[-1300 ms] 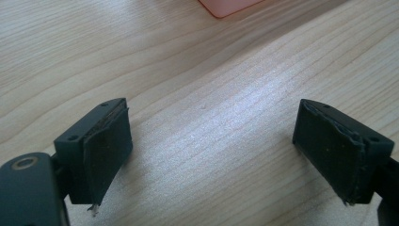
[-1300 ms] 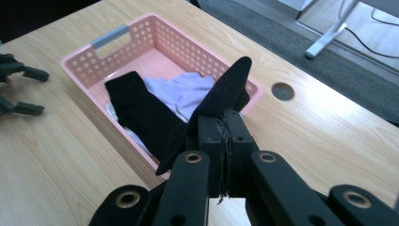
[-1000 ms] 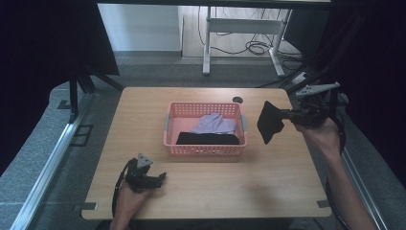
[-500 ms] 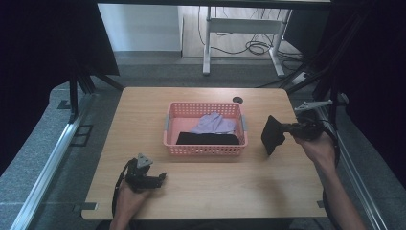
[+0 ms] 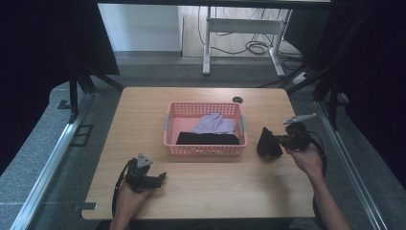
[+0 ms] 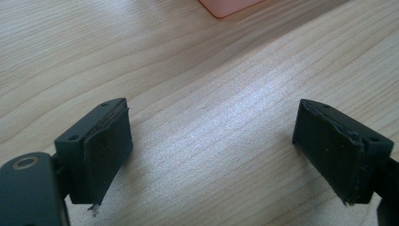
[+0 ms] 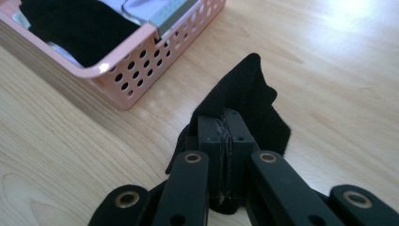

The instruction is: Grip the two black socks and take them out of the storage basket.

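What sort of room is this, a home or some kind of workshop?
Probably a lab or recording setup, not a home: a bare wooden table fenced by dark curtains, loose floor cables, and a hand-held tool trailing wire.

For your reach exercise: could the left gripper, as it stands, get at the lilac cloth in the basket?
Probably yes. The left gripper is open and empty, bare table lies between, and the lilac cloth sits uncovered in the open-topped basket.

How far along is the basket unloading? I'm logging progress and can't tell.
Judging by the layout, early. In hand: the right gripper is shut on a black cloth, low over the table beside the pink basket. The left gripper rests open, holding nothing. Left: a black garment and a lilac cloth lie in the basket. Nothing lies set out yet.
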Tool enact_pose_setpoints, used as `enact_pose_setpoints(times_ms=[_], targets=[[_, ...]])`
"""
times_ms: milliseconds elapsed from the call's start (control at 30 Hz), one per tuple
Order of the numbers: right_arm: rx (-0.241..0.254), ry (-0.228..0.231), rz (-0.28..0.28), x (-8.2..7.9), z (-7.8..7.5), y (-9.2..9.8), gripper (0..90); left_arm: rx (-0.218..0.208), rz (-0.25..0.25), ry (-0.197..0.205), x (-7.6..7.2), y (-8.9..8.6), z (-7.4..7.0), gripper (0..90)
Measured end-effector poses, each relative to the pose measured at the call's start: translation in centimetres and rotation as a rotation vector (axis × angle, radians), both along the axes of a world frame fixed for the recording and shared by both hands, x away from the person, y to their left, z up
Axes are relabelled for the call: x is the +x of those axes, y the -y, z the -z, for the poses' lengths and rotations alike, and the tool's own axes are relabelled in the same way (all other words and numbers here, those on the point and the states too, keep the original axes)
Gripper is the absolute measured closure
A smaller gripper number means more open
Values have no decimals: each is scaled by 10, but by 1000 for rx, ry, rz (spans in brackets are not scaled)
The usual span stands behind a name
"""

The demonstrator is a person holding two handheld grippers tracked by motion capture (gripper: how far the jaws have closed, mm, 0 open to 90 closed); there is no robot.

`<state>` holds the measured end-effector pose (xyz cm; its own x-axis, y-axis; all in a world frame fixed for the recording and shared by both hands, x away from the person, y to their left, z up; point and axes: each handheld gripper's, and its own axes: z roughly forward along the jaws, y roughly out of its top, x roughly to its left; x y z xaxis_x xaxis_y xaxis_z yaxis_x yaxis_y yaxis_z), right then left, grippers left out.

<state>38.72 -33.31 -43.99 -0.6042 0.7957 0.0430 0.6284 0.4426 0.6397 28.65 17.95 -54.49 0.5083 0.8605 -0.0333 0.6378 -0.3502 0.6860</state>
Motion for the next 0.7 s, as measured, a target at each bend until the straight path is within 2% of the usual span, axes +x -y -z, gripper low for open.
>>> enact_pose_setpoints(times_ms=[367,700], targets=[[4,-32,-4,1,39,-13,881,1,0,0,0,0,0,121],[-21,-65,-1,1,71,-17,872,3,3,1,0,0,0,121]])
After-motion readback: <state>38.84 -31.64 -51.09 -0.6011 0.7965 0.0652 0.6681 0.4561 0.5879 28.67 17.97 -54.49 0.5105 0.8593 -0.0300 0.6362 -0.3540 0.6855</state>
